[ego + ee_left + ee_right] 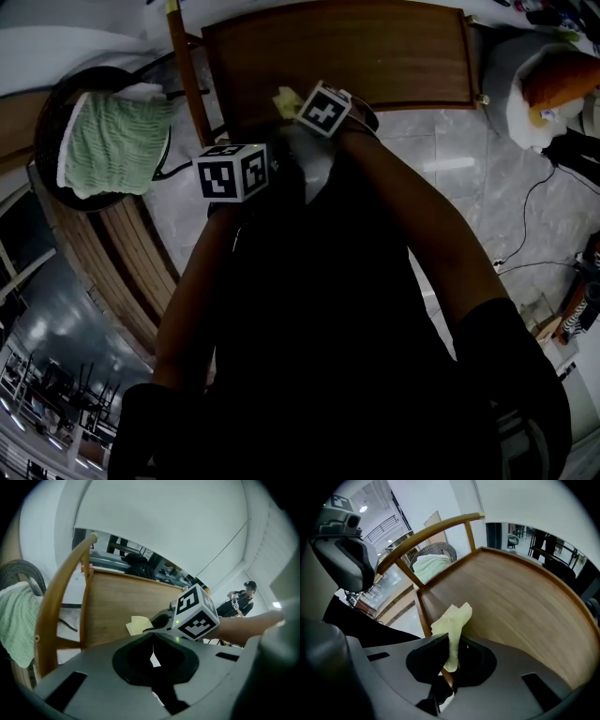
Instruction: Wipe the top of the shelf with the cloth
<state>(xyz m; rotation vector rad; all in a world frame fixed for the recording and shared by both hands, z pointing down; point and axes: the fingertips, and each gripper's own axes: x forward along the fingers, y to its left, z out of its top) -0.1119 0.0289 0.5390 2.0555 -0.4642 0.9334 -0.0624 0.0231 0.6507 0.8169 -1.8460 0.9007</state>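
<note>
Cloth [452, 625], pale yellow, is pinched in my right tool [450, 663]. Both jaws press on its lower end, and the rest stands up past the tips as a crumpled fold. From the head view, the cloth [285, 100] sits at the near edge of the shelf [337, 47], toward its left corner and right at the front of the right tool [323, 109]. The left gripper view shows it [138, 624] low against the brown wood top of the shelf [122, 604], ahead of the right tool [161, 620]. I cannot tell whether it actually touches the wood.

My left tool [152, 657] has its jaws drawn together with only a thin sliver of light between them, and nothing is held there. In the head view the left tool [232, 172] hangs just off the shelf's near-left corner, beside the right one and slightly nearer to me.

A curved wooden rail [436, 529] runs along the shelf's left side. Beyond it, a green towel [117, 141] lies draped over a dark round basket [47, 122], well apart from both tools. Pale tiled floor [450, 169] shows below the shelf's near edge.
</note>
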